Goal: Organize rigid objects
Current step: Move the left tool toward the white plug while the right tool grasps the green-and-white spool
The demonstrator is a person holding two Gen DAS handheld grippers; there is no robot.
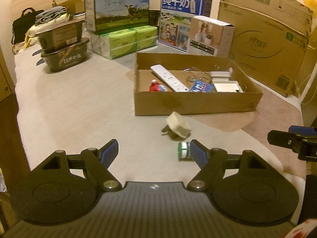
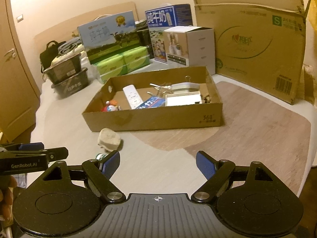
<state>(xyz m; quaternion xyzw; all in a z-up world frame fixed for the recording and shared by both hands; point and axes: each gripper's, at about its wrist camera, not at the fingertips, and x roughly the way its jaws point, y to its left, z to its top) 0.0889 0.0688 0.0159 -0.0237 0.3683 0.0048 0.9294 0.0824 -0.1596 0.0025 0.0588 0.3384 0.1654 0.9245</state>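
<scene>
A shallow cardboard tray sits on the mat and holds a white remote, a small red and white figure, a blue packet, white boxes and metal clips. In front of it lie a beige plug adapter and a small green and white roll. My left gripper is open, its right finger beside the roll. My right gripper is open and empty.
Milk cartons, green tissue packs, stacked black tubs, a white box and a large cardboard box stand behind the tray. A wooden door is at the left.
</scene>
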